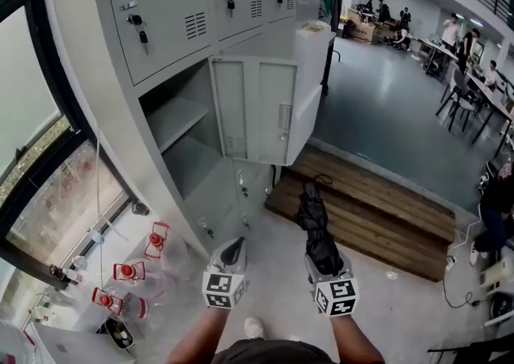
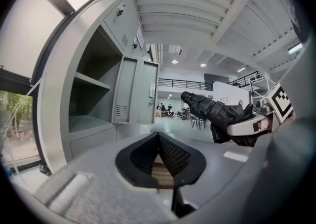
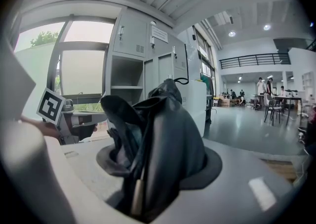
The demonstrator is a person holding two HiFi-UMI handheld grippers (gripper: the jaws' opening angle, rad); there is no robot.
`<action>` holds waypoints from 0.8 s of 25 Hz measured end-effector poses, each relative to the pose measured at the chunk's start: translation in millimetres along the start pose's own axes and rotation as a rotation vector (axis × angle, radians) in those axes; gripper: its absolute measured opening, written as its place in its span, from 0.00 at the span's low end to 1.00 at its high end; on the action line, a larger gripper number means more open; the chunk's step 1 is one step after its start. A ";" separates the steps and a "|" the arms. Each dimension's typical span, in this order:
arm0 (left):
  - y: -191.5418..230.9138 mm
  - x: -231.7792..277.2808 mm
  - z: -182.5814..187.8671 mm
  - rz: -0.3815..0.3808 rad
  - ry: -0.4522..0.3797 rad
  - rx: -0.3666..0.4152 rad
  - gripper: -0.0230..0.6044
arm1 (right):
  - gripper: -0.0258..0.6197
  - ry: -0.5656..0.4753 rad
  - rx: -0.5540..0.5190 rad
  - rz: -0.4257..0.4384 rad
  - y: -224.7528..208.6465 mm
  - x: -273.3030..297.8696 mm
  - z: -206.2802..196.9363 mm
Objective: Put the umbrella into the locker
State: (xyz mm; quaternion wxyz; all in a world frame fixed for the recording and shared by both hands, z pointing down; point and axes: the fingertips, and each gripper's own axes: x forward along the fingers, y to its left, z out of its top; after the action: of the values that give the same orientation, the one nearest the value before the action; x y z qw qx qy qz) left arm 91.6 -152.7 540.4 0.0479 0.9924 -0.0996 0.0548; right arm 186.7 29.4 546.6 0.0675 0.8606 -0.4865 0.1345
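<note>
The black folded fabric umbrella (image 1: 318,222) is sticking out toward twelve o'clock from the right claw (image 1: 324,259), whose jaws are clamping hard on its near end. It is hanging in the air over the pale floor, in front of the grey metal locker (image 1: 120,105) and not yet inside it. In the right gripper view its cloth is bunching in loose, glossy folds rather than lying strapped tight, a pale bit of the shaft is showing low by the jaws, and a thin cord loop (image 3: 180,79) is curling off the far tip. I judge the step in hand to be the carry to the open compartment (image 1: 191,163), which is lying at about ten o'clock from the umbrella, under the inner shelf (image 1: 173,117). Doing it well is probably meaning swinging the tip round to ten o'clock, feeding it in tip first and low, and keeping the slack folds and loop off the open door (image 1: 257,109) at eleven o'clock. The left claw (image 1: 234,251), jaws pressed together on nothing, is pointing alongside at nine o'clock of the right one.
</note>
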 end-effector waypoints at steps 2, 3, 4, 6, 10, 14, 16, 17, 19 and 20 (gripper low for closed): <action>19.6 -1.3 0.5 0.020 -0.003 -0.022 0.04 | 0.42 0.002 -0.017 0.013 10.4 14.4 6.5; 29.3 -2.0 0.1 0.031 -0.004 -0.029 0.04 | 0.42 0.005 -0.026 0.021 15.7 22.0 8.7; 37.9 -2.7 -0.3 0.041 -0.005 -0.032 0.04 | 0.42 0.008 -0.033 0.030 20.5 29.0 10.1; 52.2 -4.8 0.1 0.060 -0.010 -0.035 0.04 | 0.42 0.013 -0.040 0.048 28.6 40.4 12.0; 75.7 -9.1 5.5 0.096 -0.020 -0.022 0.04 | 0.42 0.011 -0.056 0.082 40.0 59.9 18.8; 94.8 -10.9 6.9 0.139 -0.017 -0.022 0.04 | 0.42 0.009 -0.061 0.124 50.4 82.4 25.8; 101.0 -10.3 4.4 0.161 -0.014 -0.023 0.04 | 0.42 0.010 -0.064 0.154 55.5 95.1 27.5; 104.0 -9.4 3.3 0.173 -0.012 -0.022 0.04 | 0.42 0.011 -0.067 0.170 58.1 102.5 28.1; 109.3 -7.4 2.1 0.198 -0.009 -0.018 0.04 | 0.42 0.015 -0.074 0.205 62.6 117.5 28.8; 112.1 -6.4 0.9 0.213 -0.007 -0.016 0.04 | 0.42 0.018 -0.077 0.223 64.4 125.1 28.9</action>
State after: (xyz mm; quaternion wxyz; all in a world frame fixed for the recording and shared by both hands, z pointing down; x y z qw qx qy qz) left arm 62.7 -261.0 548.1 0.0493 0.9759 -0.2052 0.0552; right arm 197.7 -113.6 555.2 0.0893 0.7966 -0.5836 0.1300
